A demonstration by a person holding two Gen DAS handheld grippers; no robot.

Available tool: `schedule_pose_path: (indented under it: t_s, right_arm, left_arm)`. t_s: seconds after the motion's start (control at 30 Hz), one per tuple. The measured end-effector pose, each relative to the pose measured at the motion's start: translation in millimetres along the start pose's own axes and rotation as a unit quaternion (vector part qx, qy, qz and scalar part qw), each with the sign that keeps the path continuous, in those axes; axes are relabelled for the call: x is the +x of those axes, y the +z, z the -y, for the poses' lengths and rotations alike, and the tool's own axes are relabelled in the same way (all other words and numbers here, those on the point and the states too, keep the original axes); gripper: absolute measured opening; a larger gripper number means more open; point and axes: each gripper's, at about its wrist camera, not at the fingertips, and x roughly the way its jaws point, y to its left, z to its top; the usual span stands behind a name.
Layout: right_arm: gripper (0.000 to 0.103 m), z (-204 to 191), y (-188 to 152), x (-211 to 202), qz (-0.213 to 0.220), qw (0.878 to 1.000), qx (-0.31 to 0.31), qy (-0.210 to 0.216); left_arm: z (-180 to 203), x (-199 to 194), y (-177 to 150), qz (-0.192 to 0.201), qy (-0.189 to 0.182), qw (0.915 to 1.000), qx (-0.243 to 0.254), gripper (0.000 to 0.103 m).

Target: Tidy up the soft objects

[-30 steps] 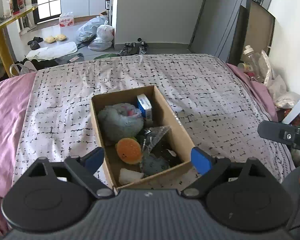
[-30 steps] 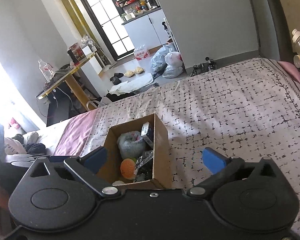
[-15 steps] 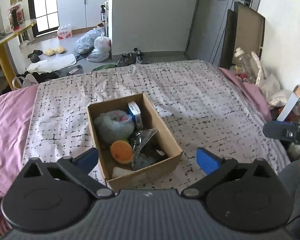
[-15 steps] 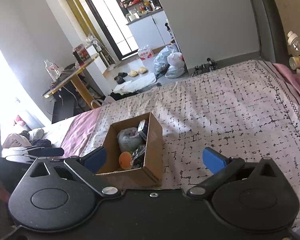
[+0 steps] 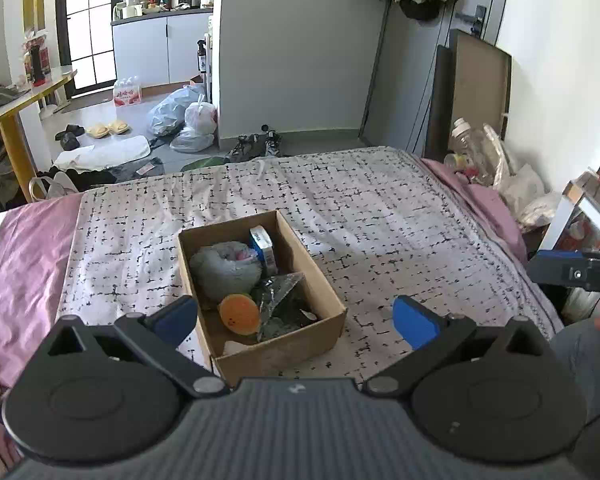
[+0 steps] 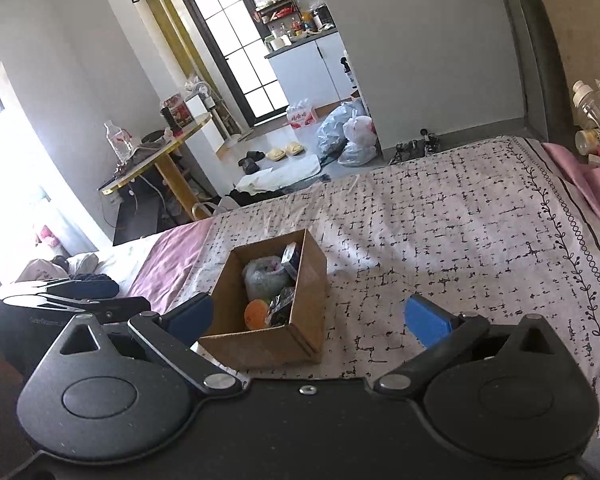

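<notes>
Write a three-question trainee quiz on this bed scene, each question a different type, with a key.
1. True or false: the cardboard box sits on the patterned bedspread.
2. Multiple choice: the orange round toy lies A) on the bedspread beside the box, B) inside the box, C) between the left gripper's jaws.
3. Fill in: with nothing between their jaws, the left gripper and the right gripper are both ____.

Key: 1 true; 2 B; 3 open.
</notes>
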Motion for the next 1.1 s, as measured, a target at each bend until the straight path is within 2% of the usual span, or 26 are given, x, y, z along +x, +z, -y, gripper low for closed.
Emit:
schedule_pose_path:
  t_s: [0.27,0.5,0.73,1.0,1.1]
  right_arm:
    - [0.103,-6,-2,-14,-0.003,1.0,-0.023,0.011]
    - [0.103,-11,-6,-21,-0.01,0.999,-0.031,0.019]
    - [0.103,-10,-9,-25,-0.013,0.999,-0.037,0.012]
    - [0.103,-12,-8,-26,-0.012,0.999,-0.039,0.021]
    - [0.103,-15,-11,-25,-0.019,0.998,-0.05,0.019]
  left_arm:
    - [3,-21,-11,0.007,-0.016,0.9998,-0.014,0.103]
    - [11,-33,-21,0.007,-0.015,0.9996,-0.023,0.103]
    - [6,-42,-32,0.02,-0.005,0.9982,-0.057,0.103]
    - [15,-44,-31,0.031,0.021,0.9982,-0.048,0.103]
    - [16,-44,-32,0.035,0.019,0.9982,-0.045,0.103]
